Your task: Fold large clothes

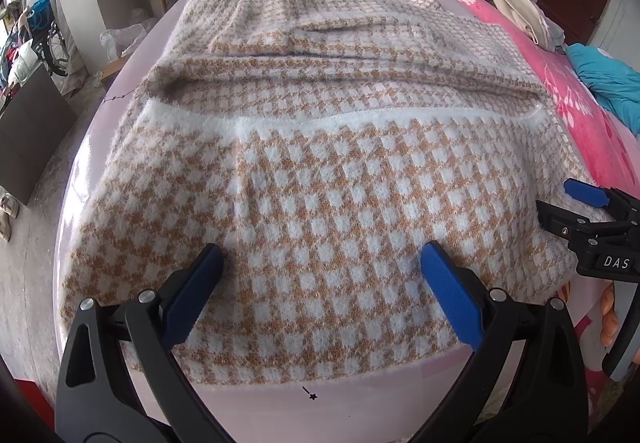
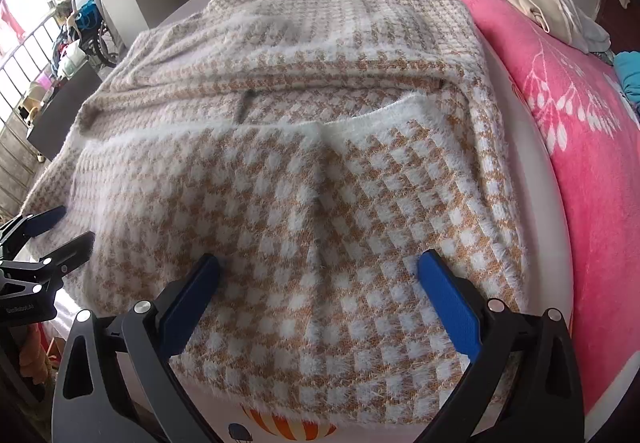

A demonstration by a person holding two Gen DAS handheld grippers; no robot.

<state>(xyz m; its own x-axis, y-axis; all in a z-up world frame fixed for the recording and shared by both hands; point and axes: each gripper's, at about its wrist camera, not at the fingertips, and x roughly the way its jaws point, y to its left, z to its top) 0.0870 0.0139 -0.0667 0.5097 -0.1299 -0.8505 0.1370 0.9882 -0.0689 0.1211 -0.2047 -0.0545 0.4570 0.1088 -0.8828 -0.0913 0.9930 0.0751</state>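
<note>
the fuzzy checked sweater [image 1: 320, 171] lay flat on the bed [image 1: 248, 399], right in front of both tools, with its lower part folded up over the middle so it made a shorter shape. the left hand-held gripper [image 1: 320, 263] was wide open and held nothing, just above the near folded edge. the right hand-held gripper [image 2: 318, 267] was wide open too, holding nothing, likely because the fold was laid down. a pink blanket [image 2: 580, 123] lay beside it.

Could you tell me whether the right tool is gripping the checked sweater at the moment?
Apart. The right wrist view shows the right tool wide open above the checked sweater, with flat, unpinched fabric visible between its fingers.
</note>
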